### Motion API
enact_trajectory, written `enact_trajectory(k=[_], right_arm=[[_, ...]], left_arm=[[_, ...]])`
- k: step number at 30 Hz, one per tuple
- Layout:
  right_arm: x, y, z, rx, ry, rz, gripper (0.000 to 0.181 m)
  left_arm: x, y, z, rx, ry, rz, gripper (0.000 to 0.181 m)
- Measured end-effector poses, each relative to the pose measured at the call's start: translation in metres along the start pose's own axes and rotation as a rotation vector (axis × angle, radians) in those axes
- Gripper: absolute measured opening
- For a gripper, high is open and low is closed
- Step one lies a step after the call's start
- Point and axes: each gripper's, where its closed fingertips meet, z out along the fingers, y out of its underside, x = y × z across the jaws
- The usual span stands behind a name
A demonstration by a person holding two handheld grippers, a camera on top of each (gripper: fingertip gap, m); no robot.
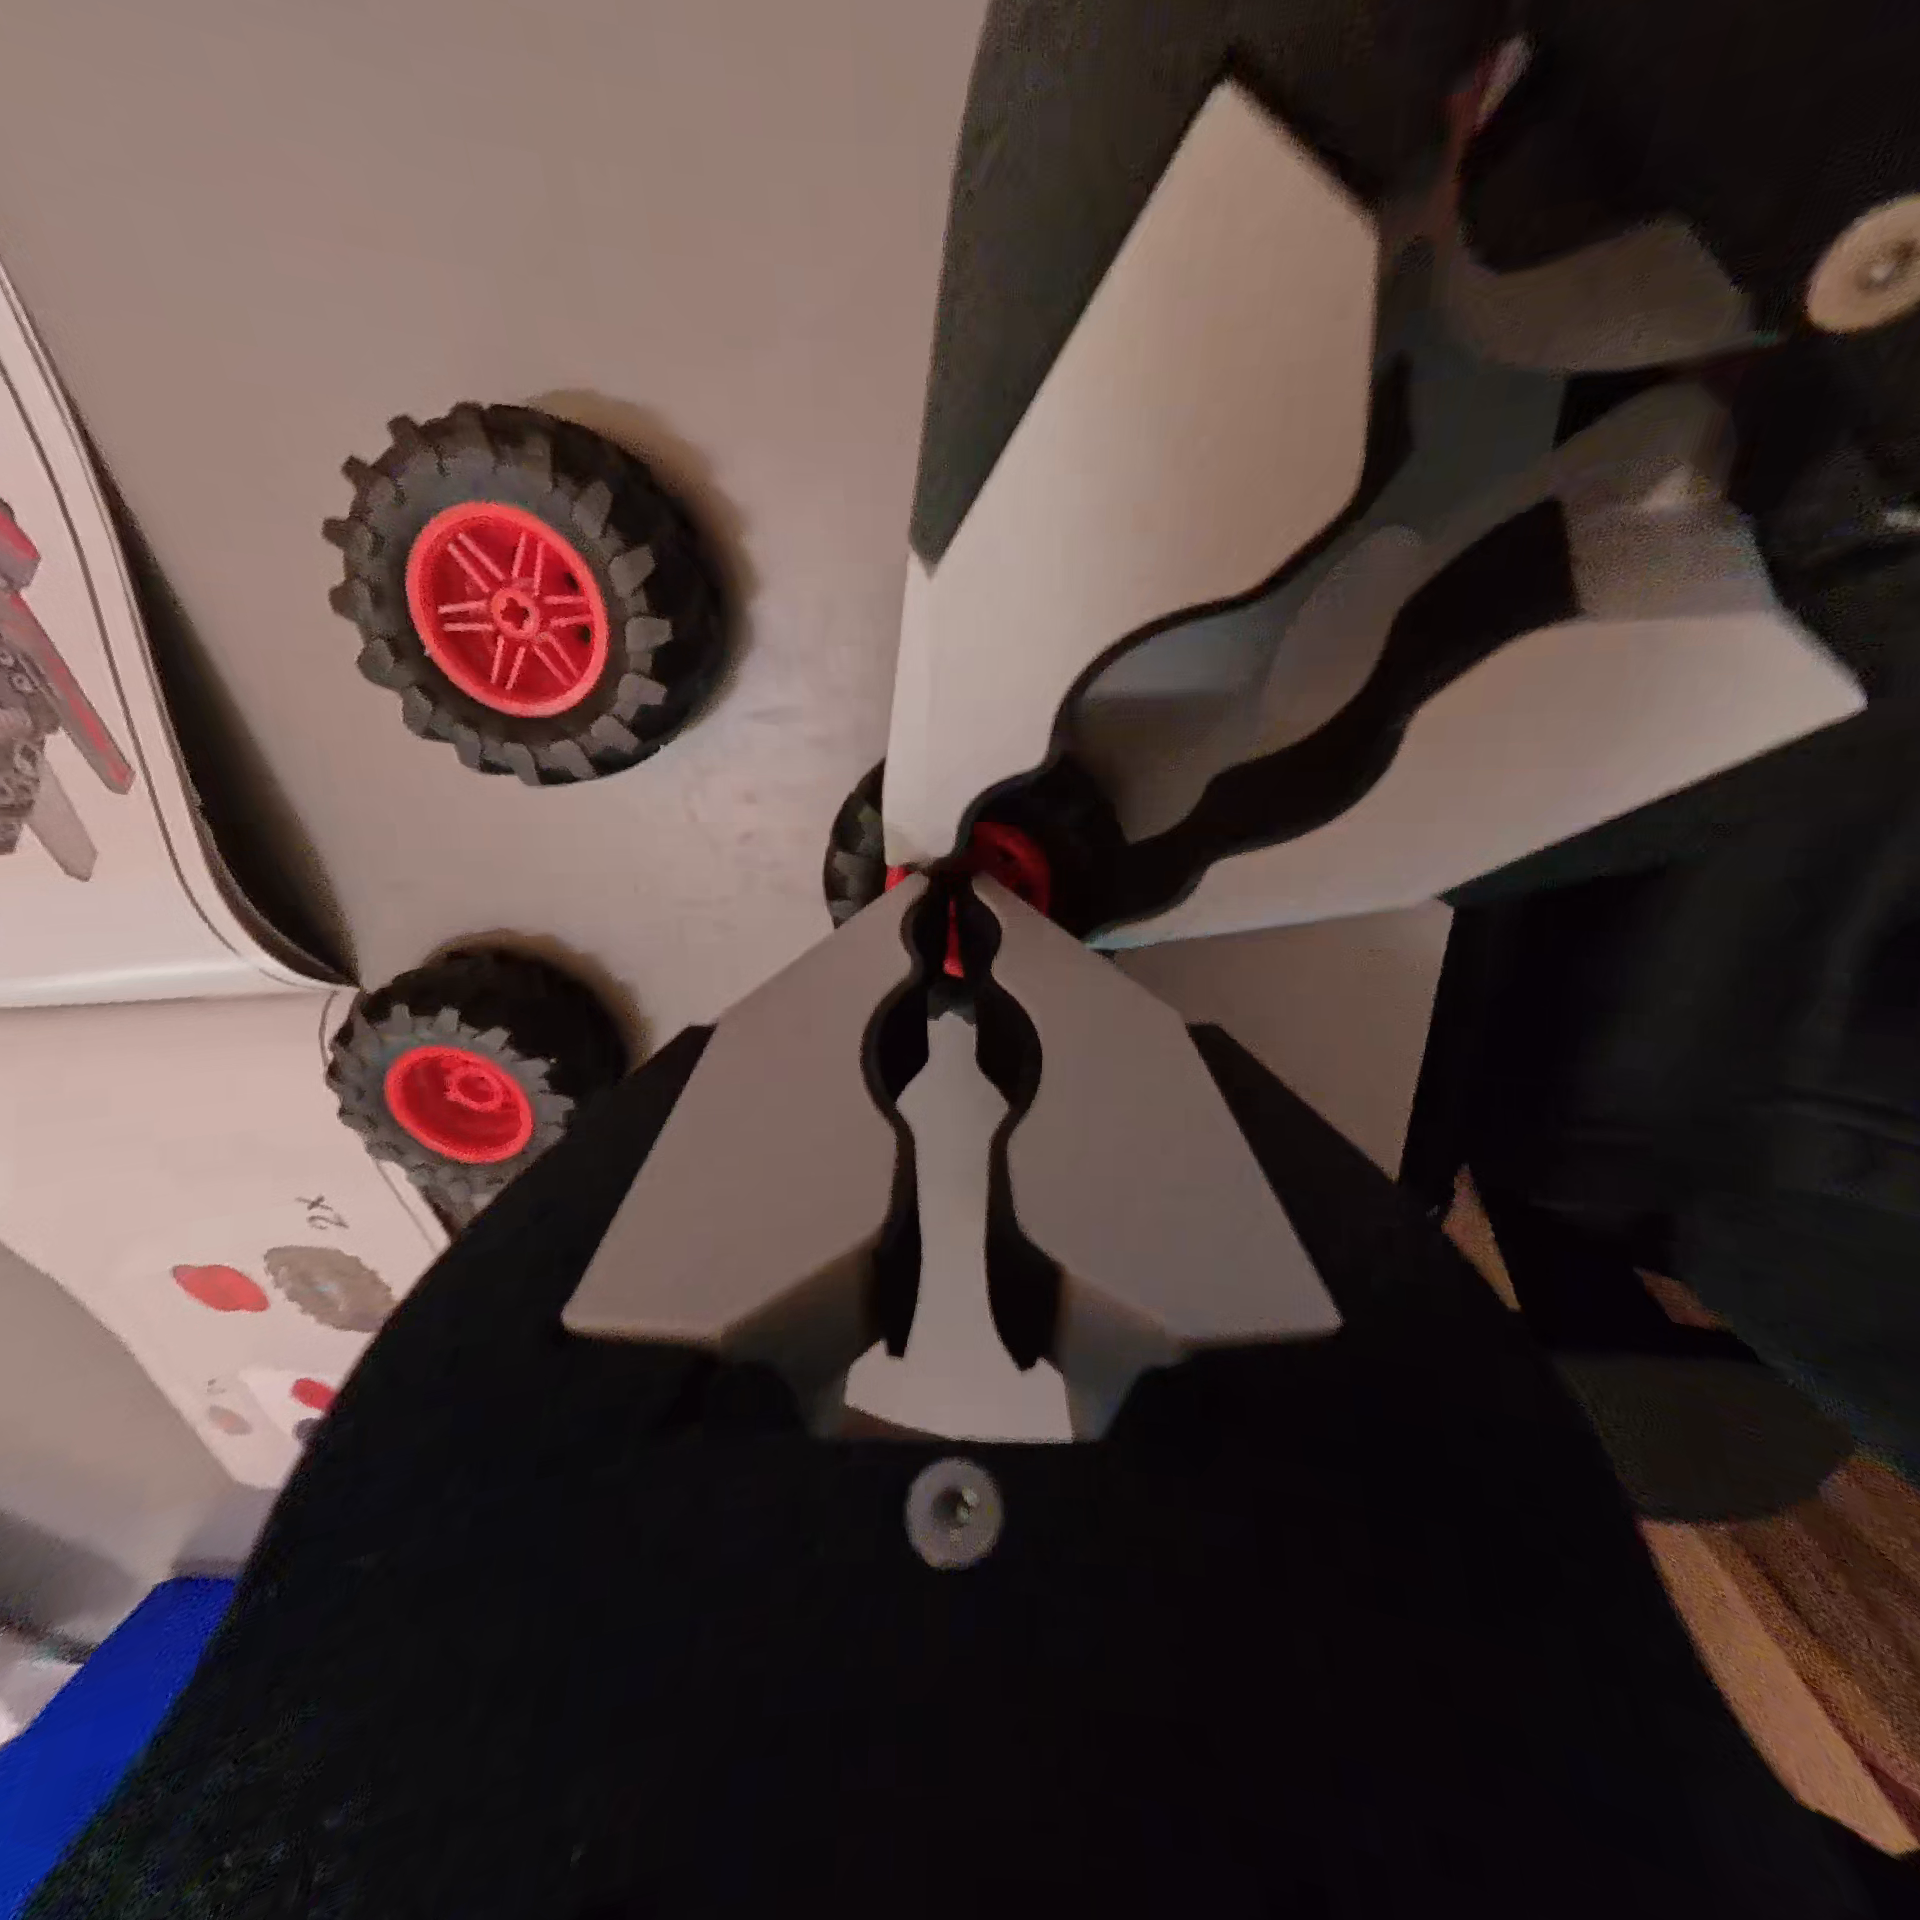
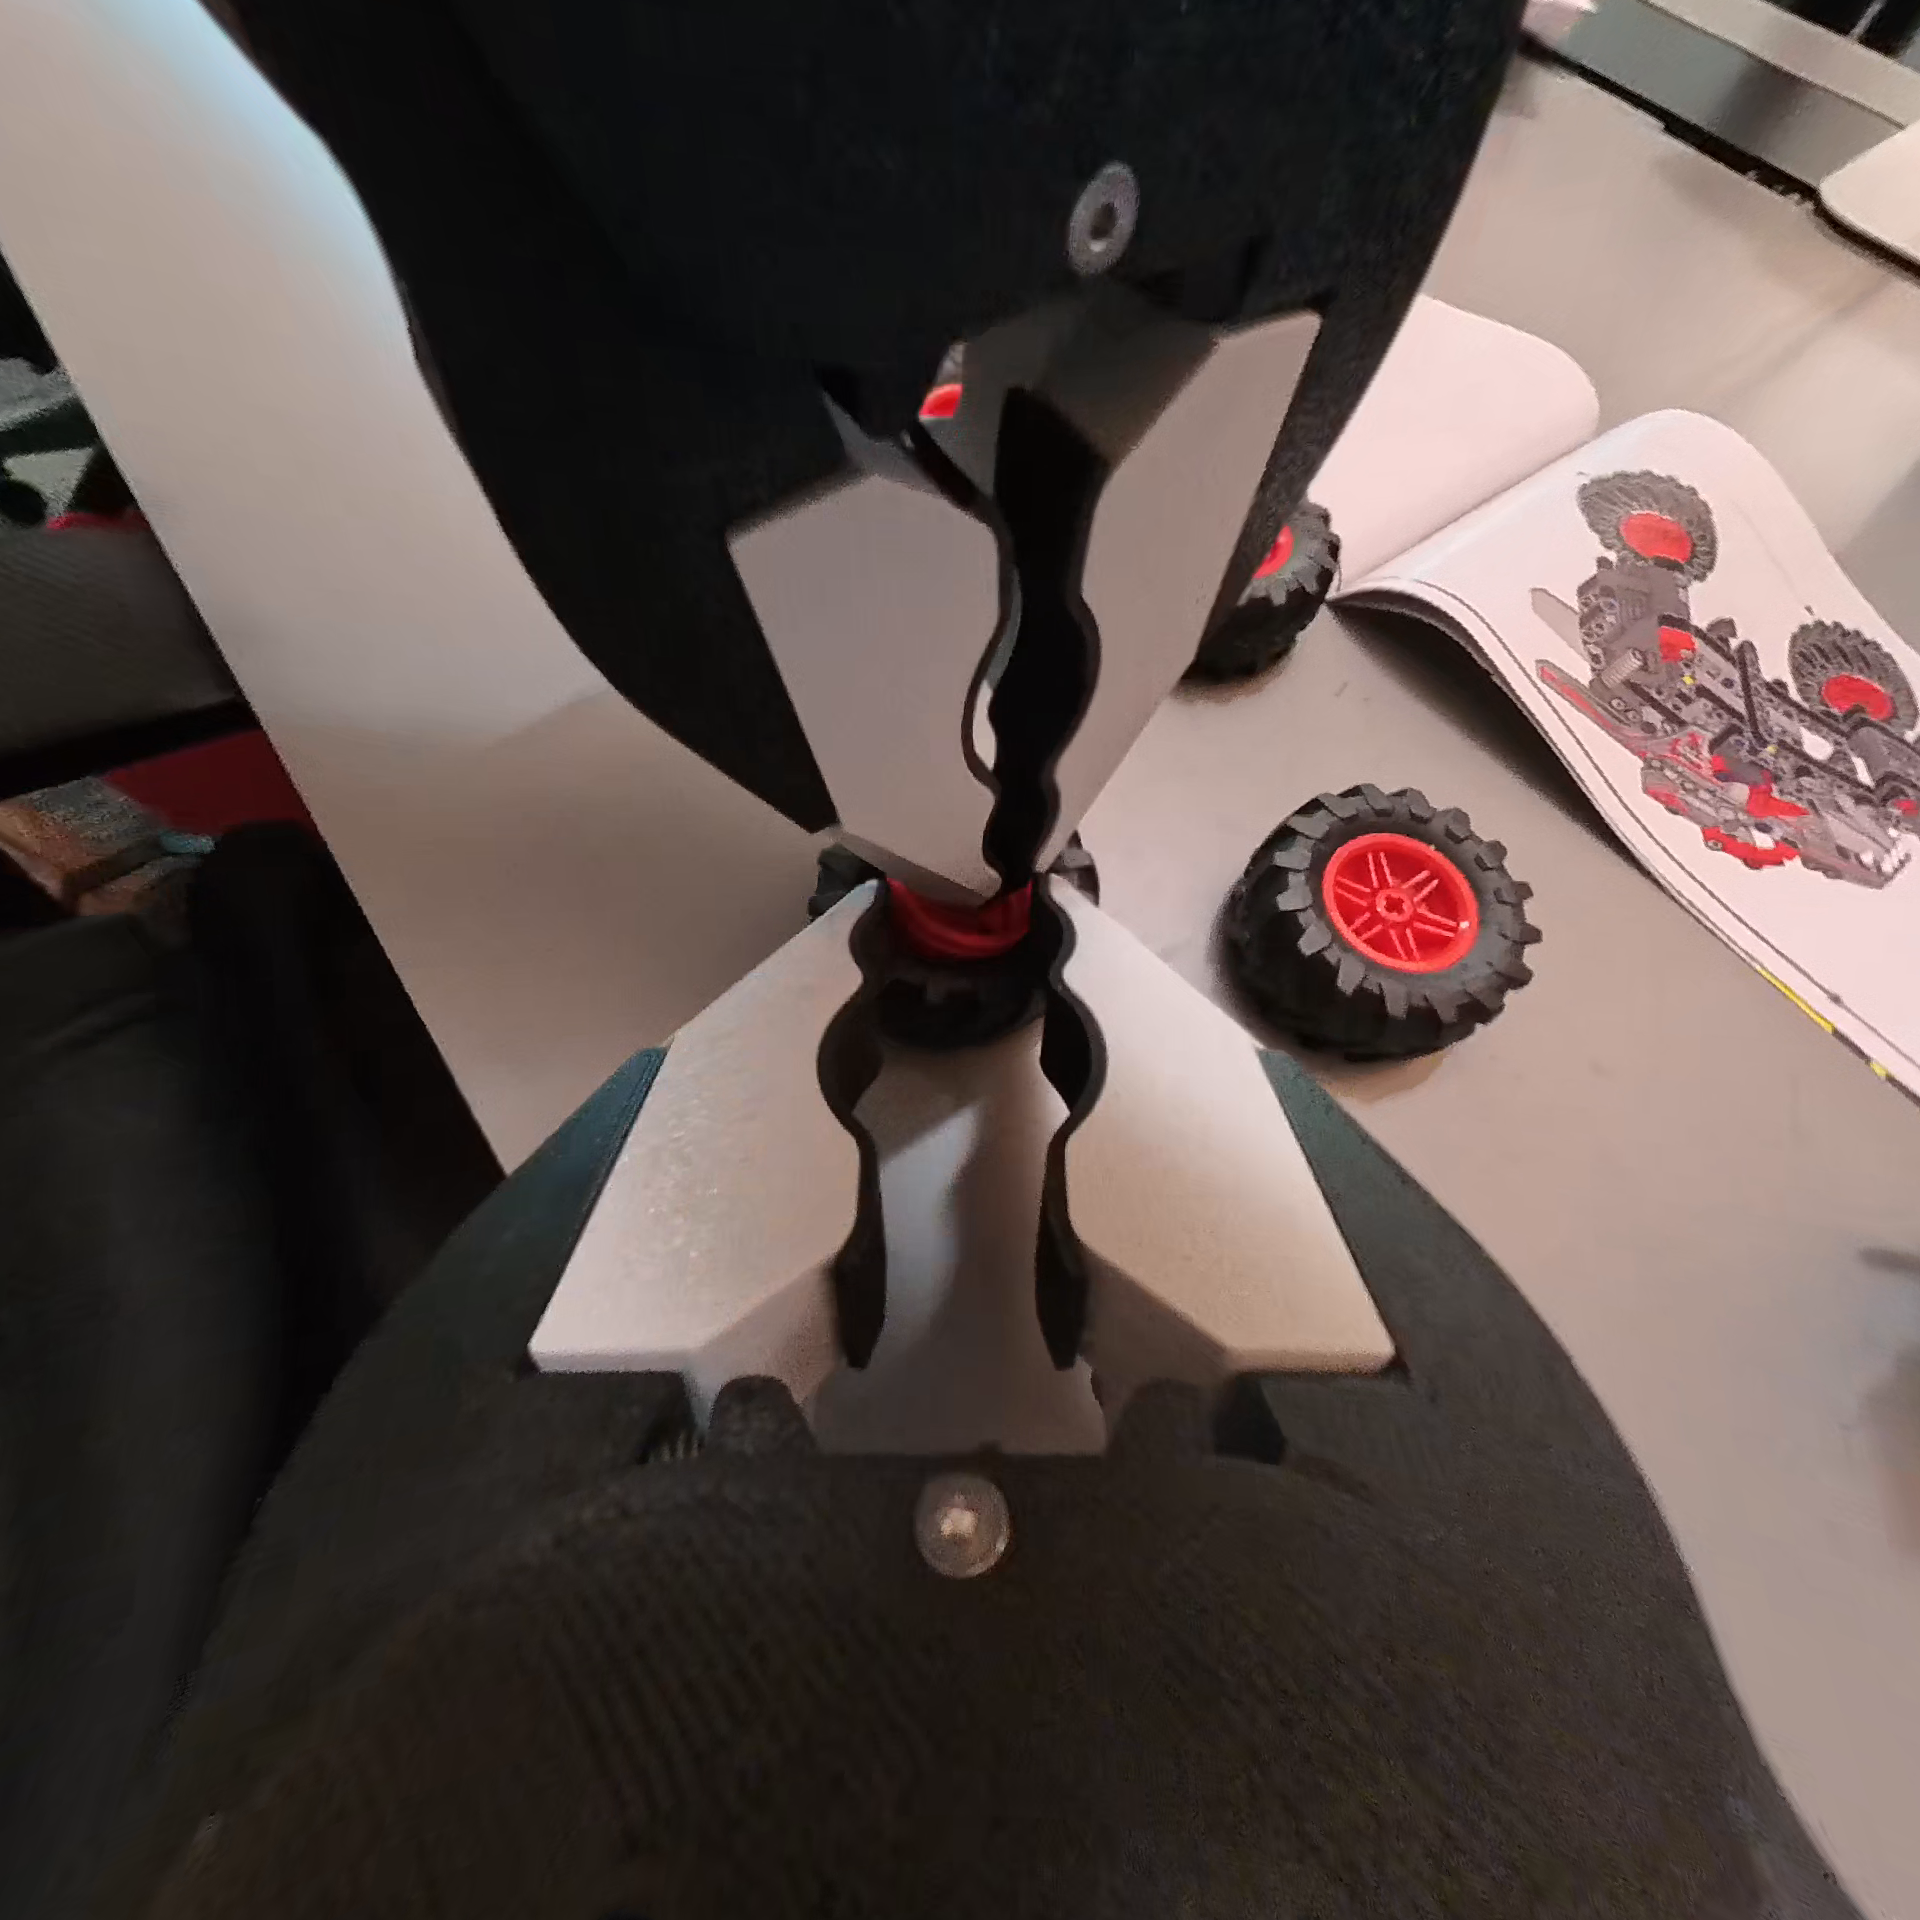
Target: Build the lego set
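Observation:
A black-tyred wheel with a red hub point(image 2: 951, 925) sits between my right gripper's point(image 2: 956, 920) fingertips, which are shut on the hub; its tyre point(image 2: 935, 1003) shows just below. My left gripper point(image 1: 951, 914) meets it tip to tip and is shut on a thin red piece point(image 1: 952, 951) at the hub point(image 1: 1013, 862). In the right wrist view the left gripper point(image 2: 1003, 878) comes down from above. In the left wrist view the right gripper point(image 1: 1029, 878) comes in from the upper right. The fingers hide most of the wheel.
Two more wheels lie on the grey table point(image 1: 727, 260), one at the centre left point(image 1: 514, 603) and one nearer point(image 1: 462, 1101); they also show in the right wrist view point(image 2: 1382, 914) point(image 2: 1273, 587). An open instruction booklet point(image 2: 1714, 675) lies beside them. A blue object point(image 1: 94, 1714) is at the lower left.

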Motion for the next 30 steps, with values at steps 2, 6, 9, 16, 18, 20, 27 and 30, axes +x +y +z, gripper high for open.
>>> enact_trajectory(k=[2,6,9,16,18,20,27,30], right_arm=[[0.001,0.0,-0.001,-0.004,0.024,0.025,0.025],[0.0,-0.002,-0.007,-0.005,0.1,-0.007,0.024],[-0.003,-0.011,-0.027,0.061,0.09,-0.022,0.053],[-0.001,-0.002,-0.038,0.1,0.029,0.027,0.046],[-0.005,0.0,-0.033,0.074,0.028,-0.02,0.042],[-0.005,-0.002,-0.029,0.057,0.043,-0.078,0.037],[-0.018,-0.009,-0.016,0.046,0.084,-0.392,0.033],[-0.021,0.003,-0.011,-0.046,0.086,-0.5,0.026]], left_arm=[[0.0,0.0,0.0,0.006,0.003,0.016,0.0],[-0.001,0.0,-0.003,0.085,-0.062,0.054,0.0],[-0.001,-0.001,-0.004,0.188,-0.06,0.026,0.0],[-0.007,-0.008,-0.022,0.403,-0.036,0.027,0.012],[-0.002,-0.008,-0.029,0.435,0.011,0.021,0.013],[-0.004,-0.006,-0.03,0.431,0.012,0.014,0.016],[0.0,0.001,-0.02,0.355,0.03,0.084,0.011],[0.005,0.003,-0.015,0.317,0.063,0.102,0.003]])
